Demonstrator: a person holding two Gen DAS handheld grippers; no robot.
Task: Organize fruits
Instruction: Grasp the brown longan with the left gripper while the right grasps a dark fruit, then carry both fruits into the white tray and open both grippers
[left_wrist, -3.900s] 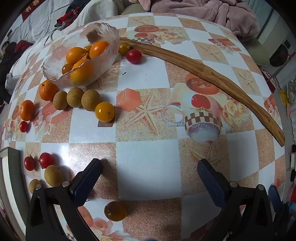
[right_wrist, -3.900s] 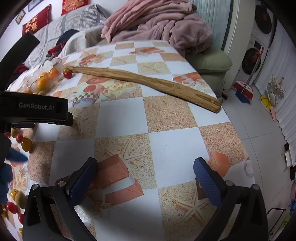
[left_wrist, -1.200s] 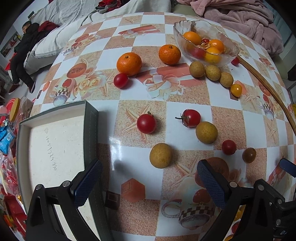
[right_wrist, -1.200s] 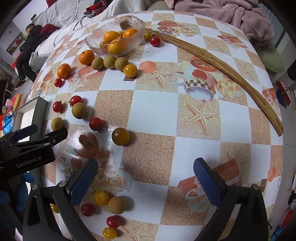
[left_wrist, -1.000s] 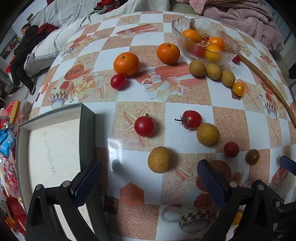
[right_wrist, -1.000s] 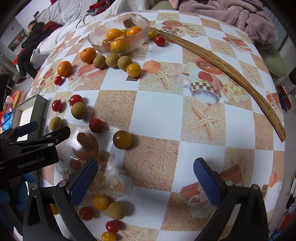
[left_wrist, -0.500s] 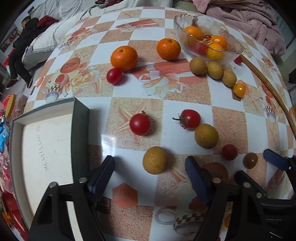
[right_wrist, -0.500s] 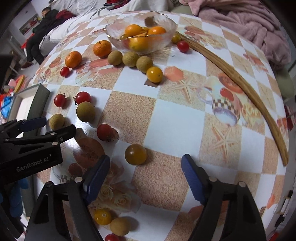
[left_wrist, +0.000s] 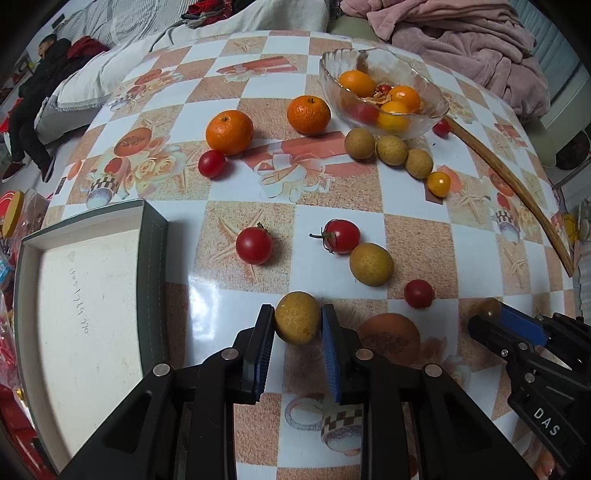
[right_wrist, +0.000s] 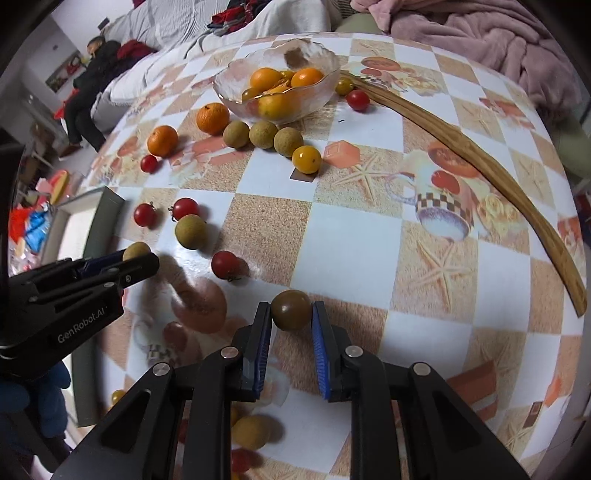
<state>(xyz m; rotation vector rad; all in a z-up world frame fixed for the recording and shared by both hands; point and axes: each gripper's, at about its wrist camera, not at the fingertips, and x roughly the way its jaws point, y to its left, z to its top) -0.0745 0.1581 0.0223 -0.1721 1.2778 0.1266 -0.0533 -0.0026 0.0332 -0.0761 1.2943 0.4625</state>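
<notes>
Fruits lie scattered on a patterned tablecloth. My left gripper (left_wrist: 297, 323) is shut on a tan longan (left_wrist: 297, 322) on the table; it also shows in the right wrist view (right_wrist: 136, 258). My right gripper (right_wrist: 291, 312) is shut on a dark brownish cherry tomato (right_wrist: 291, 309); it shows in the left wrist view (left_wrist: 493, 314). A glass bowl (left_wrist: 424, 79) at the far side holds oranges and tomatoes. Two mandarins (left_wrist: 229, 132) (left_wrist: 308, 114), red tomatoes (left_wrist: 254, 245) (left_wrist: 341, 236), more longans (left_wrist: 371, 264) and a yellow tomato (left_wrist: 438, 183) lie around.
An open box tray with a dark rim (left_wrist: 151, 266) sits at the table's left edge. A long curved wooden stick (right_wrist: 480, 162) lies along the right side. More small fruits (right_wrist: 251, 432) lie near the front edge. Beds and blankets stand beyond the table.
Both grippers have moved down and forward and closed. The left one now clamps the longan, the right one clamps the dark tomato; half a second ago both were open.
</notes>
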